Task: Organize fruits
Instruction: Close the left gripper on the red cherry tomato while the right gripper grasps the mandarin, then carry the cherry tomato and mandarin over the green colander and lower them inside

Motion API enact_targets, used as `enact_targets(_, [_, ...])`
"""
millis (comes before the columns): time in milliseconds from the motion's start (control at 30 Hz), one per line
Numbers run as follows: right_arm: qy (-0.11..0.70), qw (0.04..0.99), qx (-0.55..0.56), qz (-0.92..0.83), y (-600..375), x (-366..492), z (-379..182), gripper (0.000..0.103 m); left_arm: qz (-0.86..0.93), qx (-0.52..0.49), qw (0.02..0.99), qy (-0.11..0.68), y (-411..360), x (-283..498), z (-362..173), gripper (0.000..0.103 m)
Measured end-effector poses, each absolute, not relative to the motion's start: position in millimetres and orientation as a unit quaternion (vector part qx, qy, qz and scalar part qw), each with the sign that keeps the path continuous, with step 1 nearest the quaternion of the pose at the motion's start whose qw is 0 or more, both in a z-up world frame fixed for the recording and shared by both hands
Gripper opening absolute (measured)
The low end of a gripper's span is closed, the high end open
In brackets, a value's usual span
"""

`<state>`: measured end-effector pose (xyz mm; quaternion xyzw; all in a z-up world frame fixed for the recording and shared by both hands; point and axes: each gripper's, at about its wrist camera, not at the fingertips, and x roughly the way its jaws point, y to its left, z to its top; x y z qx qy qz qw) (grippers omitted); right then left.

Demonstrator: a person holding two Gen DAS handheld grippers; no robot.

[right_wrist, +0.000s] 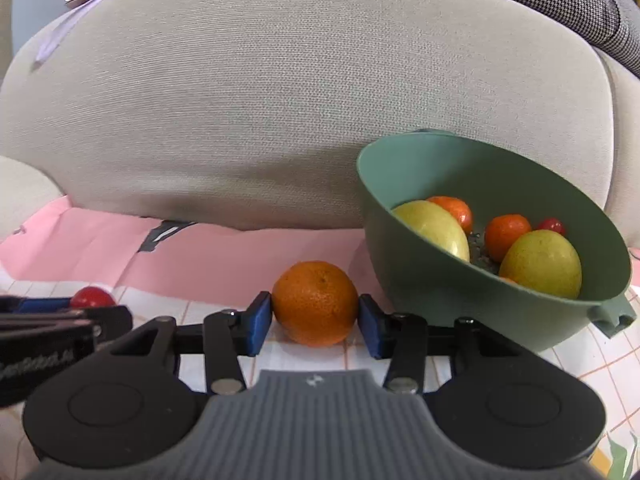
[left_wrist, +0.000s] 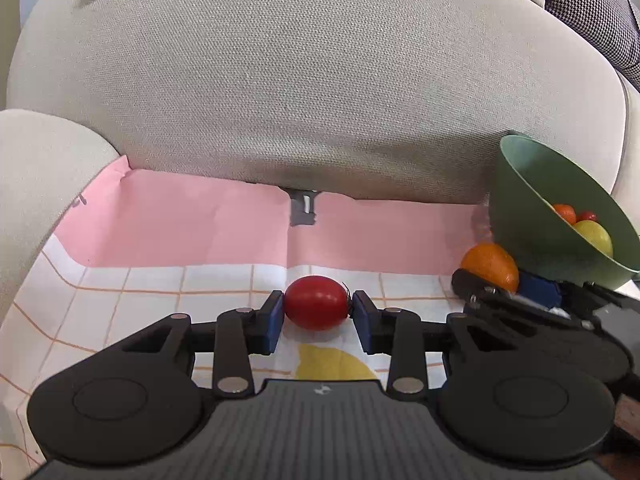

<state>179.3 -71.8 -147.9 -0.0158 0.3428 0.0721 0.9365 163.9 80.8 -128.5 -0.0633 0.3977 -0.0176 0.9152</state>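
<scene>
Left hand-held gripper point(left_wrist: 316, 312) is clamped on tomato point(left_wrist: 316, 302), right hand-held gripper point(right_wrist: 316, 316) on orange point(right_wrist: 315, 303). Tomato could be crushed; tilted bowl point(right_wrist: 420, 280) could be knocked, fruit spilled.

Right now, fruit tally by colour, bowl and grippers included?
Orange: 3, one mandarin between the right gripper fingers, two in the green bowl
Red: 2, tomato in the left gripper, small one in bowl
Yellow-green: 2
Total: 7 visible; bowl wall may hide more.
</scene>
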Motion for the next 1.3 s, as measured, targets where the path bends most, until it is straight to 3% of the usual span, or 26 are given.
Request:
enact_targets(567, [0.342, 0.919, -0.078, 0.178, -113, 105, -114, 0.044, -0.036, -0.066, 0.910, 0.409, 54, 131, -97, 0.041])
enact_targets(1300, [0.282, 0.945, -0.035, 0.159, -209, 55, -40, 0.044, -0.157, -0.053, 0.909, 0.383, -25, 106, -34, 0.041])
